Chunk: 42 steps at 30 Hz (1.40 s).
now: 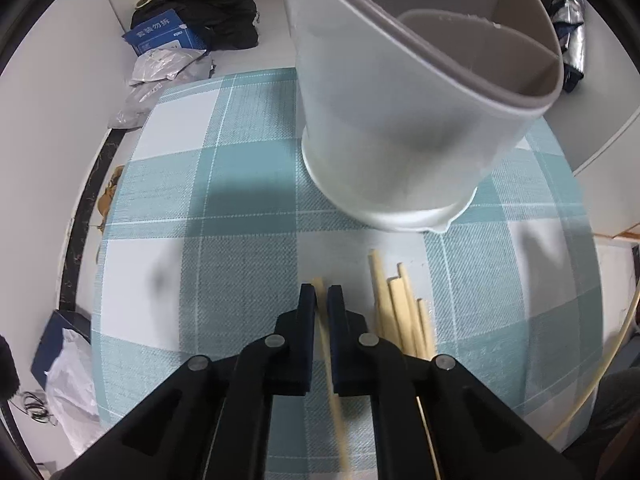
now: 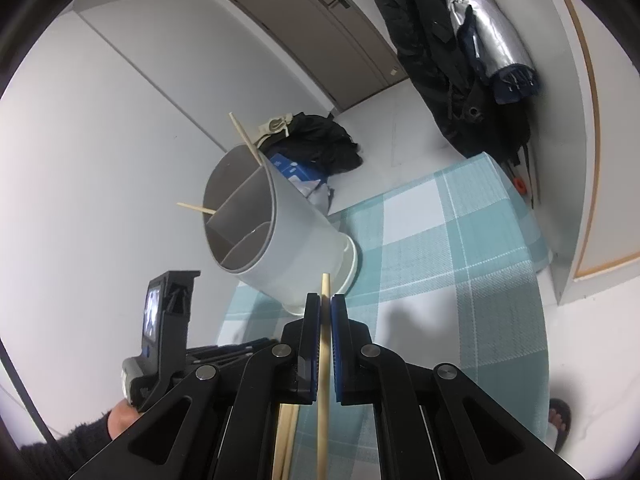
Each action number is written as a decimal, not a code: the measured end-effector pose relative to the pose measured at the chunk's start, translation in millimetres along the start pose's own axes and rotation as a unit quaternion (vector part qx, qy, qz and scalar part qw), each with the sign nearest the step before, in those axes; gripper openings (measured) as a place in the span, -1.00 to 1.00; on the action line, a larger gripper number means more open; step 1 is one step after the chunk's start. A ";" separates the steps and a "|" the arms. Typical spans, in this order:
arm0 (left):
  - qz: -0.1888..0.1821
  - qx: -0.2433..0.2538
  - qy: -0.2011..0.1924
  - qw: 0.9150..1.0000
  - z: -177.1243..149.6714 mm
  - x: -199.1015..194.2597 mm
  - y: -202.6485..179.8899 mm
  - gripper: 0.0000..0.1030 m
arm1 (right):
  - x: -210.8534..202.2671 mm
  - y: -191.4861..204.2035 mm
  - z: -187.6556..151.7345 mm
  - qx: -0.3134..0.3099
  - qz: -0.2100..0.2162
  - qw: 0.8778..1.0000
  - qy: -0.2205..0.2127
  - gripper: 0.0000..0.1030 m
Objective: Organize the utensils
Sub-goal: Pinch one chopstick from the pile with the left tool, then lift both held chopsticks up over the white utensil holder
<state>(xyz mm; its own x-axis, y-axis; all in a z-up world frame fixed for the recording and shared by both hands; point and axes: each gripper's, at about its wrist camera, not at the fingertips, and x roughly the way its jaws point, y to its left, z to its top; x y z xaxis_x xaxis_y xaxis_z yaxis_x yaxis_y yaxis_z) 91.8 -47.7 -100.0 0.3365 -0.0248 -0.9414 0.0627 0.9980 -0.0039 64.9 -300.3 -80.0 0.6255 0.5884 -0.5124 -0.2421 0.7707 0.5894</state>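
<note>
Now the left hand-held gripper [image 1: 321,294] is clenched on one thin wooden chopstick [image 1: 325,344] at the lower middle, and the right hand-held gripper [image 2: 325,304] clenches another chopstick [image 2: 325,344]. Such smooth round sticks may pivot and miss the narrow compartments of the grey plastic holder [image 1: 400,120], upper right on the checked counter [image 1: 240,200]

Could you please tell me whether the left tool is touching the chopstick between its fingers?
Touching. The left wrist view shows the left tool shut on a single chopstick, both pads pressed against it with no gap, while the other chopsticks lie beside it.
</note>
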 end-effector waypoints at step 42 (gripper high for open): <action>-0.122 -0.037 -0.219 0.967 -33.7 -136.5 17.6 -0.99 | -24.1 114.5 -20.4 -0.209 -0.045 0.975 -0.064 -0.92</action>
<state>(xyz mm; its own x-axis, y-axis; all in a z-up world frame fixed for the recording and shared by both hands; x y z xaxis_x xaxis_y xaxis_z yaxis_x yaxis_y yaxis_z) 15.3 -24.8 17.1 0.6871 -0.2653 -0.6763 0.1275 0.9605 -0.2473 6.9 -221.2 -12.8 0.7388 0.4986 -0.4534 -0.4457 0.8661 0.2263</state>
